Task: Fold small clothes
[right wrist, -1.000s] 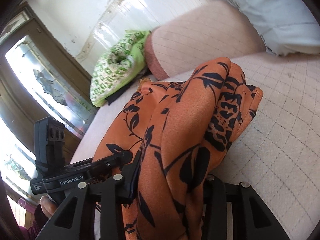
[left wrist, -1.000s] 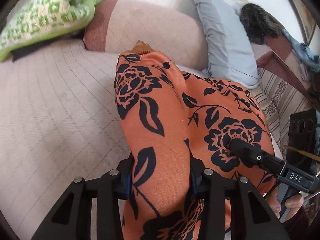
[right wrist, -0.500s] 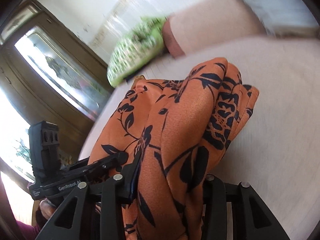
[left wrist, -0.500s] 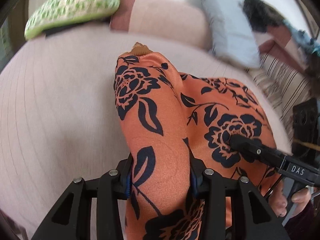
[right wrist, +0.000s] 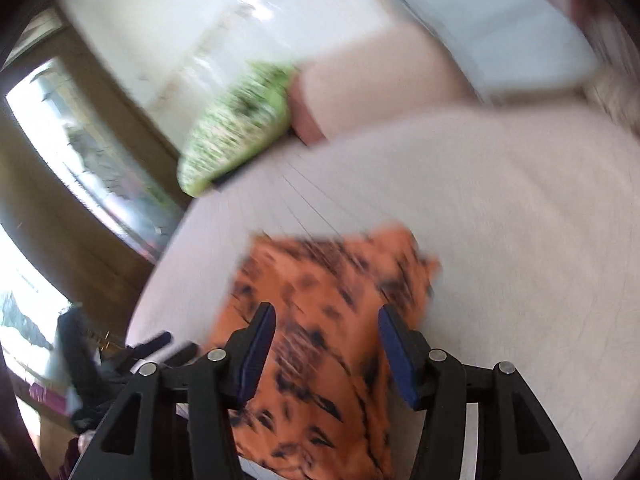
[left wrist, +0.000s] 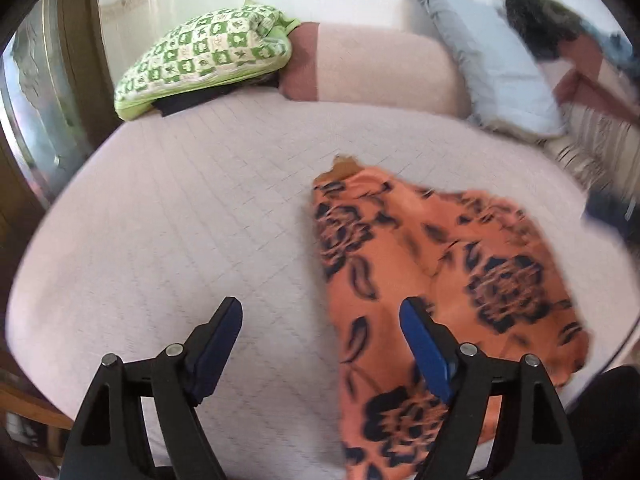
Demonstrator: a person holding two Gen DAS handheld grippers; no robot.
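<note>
Orange flowered cloth (left wrist: 440,280) lies in a loose folded heap on the pink bed (left wrist: 180,220), close to the near edge.

My left claw (left wrist: 320,344) is let go and its jaws are opening wide. Bare bed shows between most of the gap. The cloth lies to the right of this claw, and only its right finger (left wrist: 424,344) sits over the cloth's edge. I cannot tell if it touches.

My right claw (right wrist: 326,350) is also let go, and its jaws are opening a little. Here the cloth (right wrist: 320,320) is straight ahead and runs under the gap, but the pads do not press on it. So I think my right claw is the nearer one for the next grab.

The long side of the cloth runs from near me out toward the pillows. A next fold would bring the near end over the far end, I think.

The left view is sharper. It shows the flowers, a small brown tip (left wrist: 344,166) at the far end, a green checked pillow (left wrist: 208,56) and a grey pillow (left wrist: 492,64). The right view is blurry, but it shows the other claw's black handle (right wrist: 120,356) down at the left.
</note>
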